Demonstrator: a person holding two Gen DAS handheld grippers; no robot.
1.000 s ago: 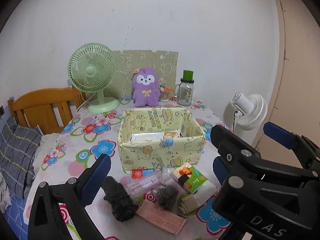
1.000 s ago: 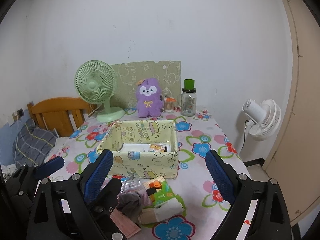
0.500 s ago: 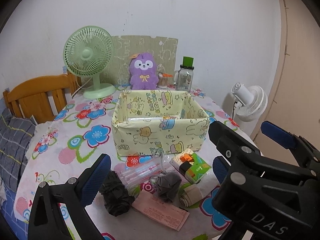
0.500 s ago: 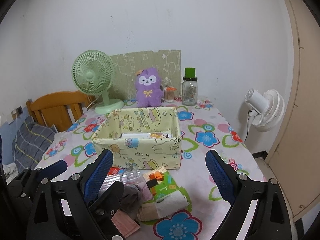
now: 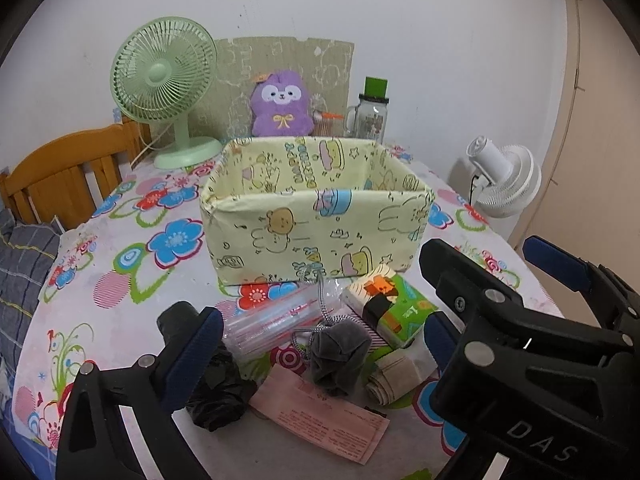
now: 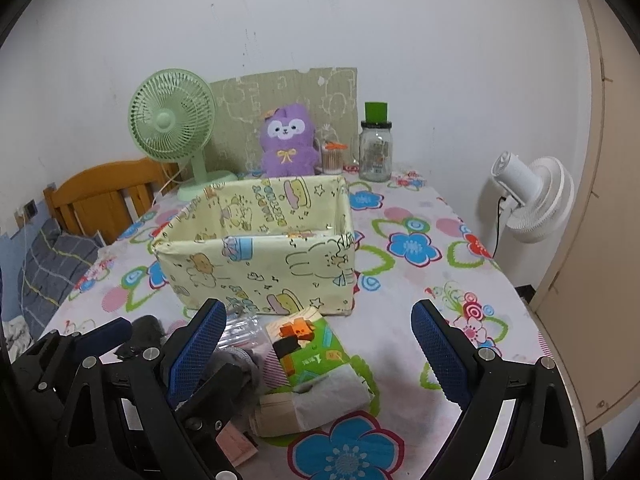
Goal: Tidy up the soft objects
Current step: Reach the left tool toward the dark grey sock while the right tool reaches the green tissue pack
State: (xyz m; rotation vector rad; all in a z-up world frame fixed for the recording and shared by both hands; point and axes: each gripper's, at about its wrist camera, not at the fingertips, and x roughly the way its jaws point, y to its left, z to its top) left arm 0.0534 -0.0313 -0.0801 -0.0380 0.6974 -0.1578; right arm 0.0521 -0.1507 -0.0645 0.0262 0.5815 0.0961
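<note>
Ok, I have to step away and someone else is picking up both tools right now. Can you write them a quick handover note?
Left tool: open, holding nothing, low over the pile in front of the box.
Right tool: open, holding nothing, over the same pile.
Things: the yellow fabric box sits mid-table. In front of it lie a grey drawstring pouch, a black crumpled bag, a green tissue pack, a clear plastic packet, a beige roll and a pink paper slip.
Done: no grasp yet; the box's contents barely show from here.
Left: pick up the soft items one by one and put them in the box.
</note>
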